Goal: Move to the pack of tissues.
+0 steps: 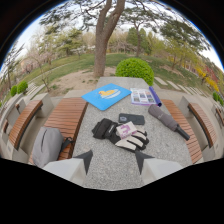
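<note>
In the gripper view, the tool (112, 161) is hovering over the near end of a grey stone worktop (165, 145), its two fingers standing apart with nothing between them. The pack of tissues (126, 130) is lying just ahead of the fingers, resting on top of a pair of black and white gloves (120, 135). Just beyond them a dark phone (131, 119) is lying flat. Farther ahead a blue board (106, 95) and a printed booklet (141, 96) are sitting side by side. A folded grey umbrella (167, 121) is lying ahead to the right. A grey bag (48, 146) is resting on the wooden bench (67, 119) at left.
</note>
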{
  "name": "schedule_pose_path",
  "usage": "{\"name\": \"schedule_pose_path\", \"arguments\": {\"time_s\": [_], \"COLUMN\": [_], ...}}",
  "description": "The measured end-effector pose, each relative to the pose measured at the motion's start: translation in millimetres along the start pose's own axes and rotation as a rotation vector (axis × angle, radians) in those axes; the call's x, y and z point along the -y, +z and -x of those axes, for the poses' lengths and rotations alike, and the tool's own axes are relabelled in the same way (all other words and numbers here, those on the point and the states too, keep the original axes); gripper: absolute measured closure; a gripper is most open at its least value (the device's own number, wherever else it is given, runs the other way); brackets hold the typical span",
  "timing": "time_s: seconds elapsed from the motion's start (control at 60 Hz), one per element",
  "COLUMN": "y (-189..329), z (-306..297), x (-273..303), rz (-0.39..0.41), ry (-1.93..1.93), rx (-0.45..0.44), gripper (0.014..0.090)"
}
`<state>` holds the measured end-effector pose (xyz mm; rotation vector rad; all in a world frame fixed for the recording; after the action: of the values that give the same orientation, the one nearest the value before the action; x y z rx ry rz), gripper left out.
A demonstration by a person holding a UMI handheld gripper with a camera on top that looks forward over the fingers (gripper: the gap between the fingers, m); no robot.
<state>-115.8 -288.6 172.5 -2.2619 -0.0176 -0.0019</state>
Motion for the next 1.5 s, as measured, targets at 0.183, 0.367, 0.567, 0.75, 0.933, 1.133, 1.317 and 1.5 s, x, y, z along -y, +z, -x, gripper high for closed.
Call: {"name": "schedule_pose_path", "arguments": {"time_s": [0.183, 0.367, 0.567, 0.75, 0.933, 1.133, 1.317, 1.5], "y": [-0.7, 2.3, 32.5, 80.5, 133.0, 175.4, 194.4, 198.6], "z": [0.9, -14.4, -22.9, -24.0, -31.7, -35.6, -31.6, -28.9], "x": [-19.9, -30.3, -31.2, -22.6, -3.6, 17.2, 26.9, 26.1], "rz": [-0.022, -0.037, -0.028, 0.000, 0.013, 0.015, 0.015, 0.021], "ry": [-0.015, 0.002, 0.011, 0.000, -0.021, -0.035, -0.042, -0.043], "rx": [-0.013, -0.058, -0.062, -0.022, 0.005, 0.030, 0.052, 0.063], "gripper": [0.0202, 0.0201, 0.0201, 0.0203, 0.0205, 0.0202, 0.0202, 0.0201]}}
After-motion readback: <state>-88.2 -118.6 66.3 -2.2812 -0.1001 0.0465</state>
